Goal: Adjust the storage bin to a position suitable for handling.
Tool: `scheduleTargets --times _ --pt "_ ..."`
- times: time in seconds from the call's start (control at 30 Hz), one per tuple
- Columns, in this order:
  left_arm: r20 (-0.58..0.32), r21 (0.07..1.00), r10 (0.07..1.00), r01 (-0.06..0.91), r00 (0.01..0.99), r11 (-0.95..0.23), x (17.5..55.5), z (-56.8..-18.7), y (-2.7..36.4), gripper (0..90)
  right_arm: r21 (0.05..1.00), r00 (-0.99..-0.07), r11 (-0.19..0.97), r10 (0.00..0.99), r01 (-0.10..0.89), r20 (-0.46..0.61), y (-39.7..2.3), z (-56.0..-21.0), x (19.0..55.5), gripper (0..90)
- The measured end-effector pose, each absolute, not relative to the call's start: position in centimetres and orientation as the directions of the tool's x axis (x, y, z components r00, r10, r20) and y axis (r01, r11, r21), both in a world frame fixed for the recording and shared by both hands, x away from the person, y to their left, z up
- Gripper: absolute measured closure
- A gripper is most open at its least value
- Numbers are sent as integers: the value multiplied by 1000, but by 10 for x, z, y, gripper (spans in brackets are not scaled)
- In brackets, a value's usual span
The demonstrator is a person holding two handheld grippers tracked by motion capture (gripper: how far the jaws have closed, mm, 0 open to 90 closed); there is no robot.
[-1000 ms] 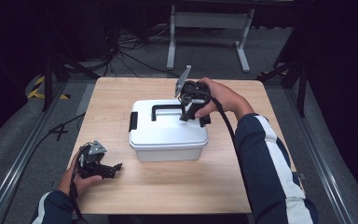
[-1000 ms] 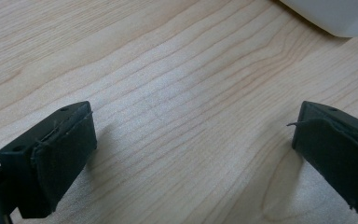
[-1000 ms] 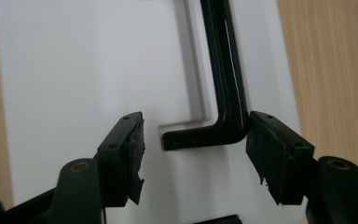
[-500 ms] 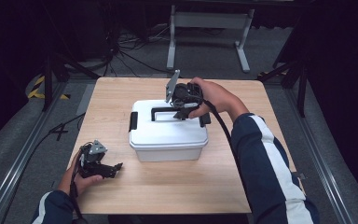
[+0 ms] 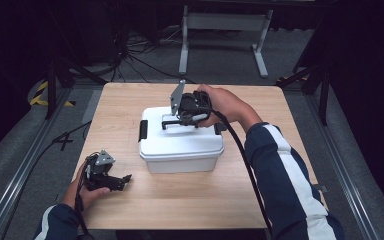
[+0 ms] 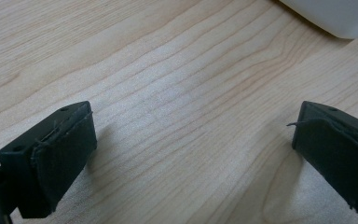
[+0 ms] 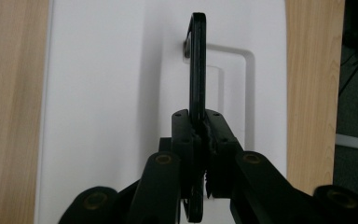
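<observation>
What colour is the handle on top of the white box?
Black. The thin plastic carry handle stands up from the white plastic box's lid, clearest in the right gripper view.

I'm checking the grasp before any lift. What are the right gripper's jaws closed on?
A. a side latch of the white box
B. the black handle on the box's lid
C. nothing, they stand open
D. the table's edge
B: in the right gripper view the right gripper has both jaws pressed against the thin black handle, which stands up from the white box lid.
</observation>
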State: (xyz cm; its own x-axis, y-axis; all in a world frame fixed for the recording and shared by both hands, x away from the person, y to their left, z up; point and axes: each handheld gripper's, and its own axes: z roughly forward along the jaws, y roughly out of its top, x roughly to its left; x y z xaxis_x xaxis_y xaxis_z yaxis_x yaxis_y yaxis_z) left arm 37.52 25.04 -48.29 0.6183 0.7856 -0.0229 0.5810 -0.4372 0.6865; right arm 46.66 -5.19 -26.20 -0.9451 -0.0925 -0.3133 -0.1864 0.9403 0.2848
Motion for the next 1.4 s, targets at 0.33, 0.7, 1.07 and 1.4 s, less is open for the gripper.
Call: scheduleTargets --times 0.33,0.7,1.07,1.4 --pt "-20 687 786 580 617 -437 375 -483 250 1 338 -941 924 -62 -180 -332 -60 -249 465 846" --pt "-26 685 787 584 616 -435 375 -483 250 1 371 -941 915 -26 -159 -338 -81 -233 463 847" --pt "-20 686 787 582 616 -438 375 -483 250 1 399 -936 908 22 -129 -352 -122 -230 461 847" --pt "-22 682 789 586 614 -437 374 -482 250 3 427 -934 900 77 -86 -349 -169 -225 456 846"
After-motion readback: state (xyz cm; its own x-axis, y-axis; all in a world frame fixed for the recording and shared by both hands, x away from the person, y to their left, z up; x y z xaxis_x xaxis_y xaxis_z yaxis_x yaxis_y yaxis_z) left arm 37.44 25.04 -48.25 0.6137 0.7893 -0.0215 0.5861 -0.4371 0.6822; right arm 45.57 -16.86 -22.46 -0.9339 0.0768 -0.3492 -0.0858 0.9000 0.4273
